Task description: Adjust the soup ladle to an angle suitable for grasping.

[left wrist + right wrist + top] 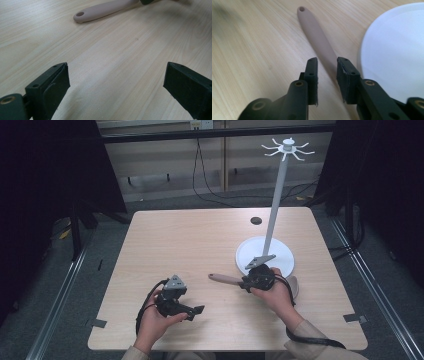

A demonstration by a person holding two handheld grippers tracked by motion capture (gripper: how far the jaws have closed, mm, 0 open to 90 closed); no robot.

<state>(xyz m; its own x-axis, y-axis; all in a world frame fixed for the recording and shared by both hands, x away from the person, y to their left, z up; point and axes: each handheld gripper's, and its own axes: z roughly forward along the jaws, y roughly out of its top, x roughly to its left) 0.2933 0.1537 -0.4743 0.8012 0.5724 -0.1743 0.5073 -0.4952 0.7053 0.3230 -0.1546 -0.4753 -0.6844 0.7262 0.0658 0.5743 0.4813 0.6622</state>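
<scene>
A beige utensil lies across the table with its long handle (pixel 225 279) pointing left; the handle's end has a small hole (pixel 301 9). My right gripper (pixel 244 282) is shut on that handle, whose sides meet both jaws (pixel 327 62). The utensil's head is mostly hidden under the right hand. My left gripper (pixel 199 310) hovers low over the bare wood at the front left, with its jaws wide open and nothing between them (pixel 117 75). The handle's tip (pixel 100 12) lies ahead of it.
A white stand has a round base (pixel 250 251), a tall pole and a ring of hooks at the top (pixel 288 147). It stands just behind the right hand. A small dark disc (pixel 256 220) sits near the table's far edge. Bare wood spreads at the left and middle.
</scene>
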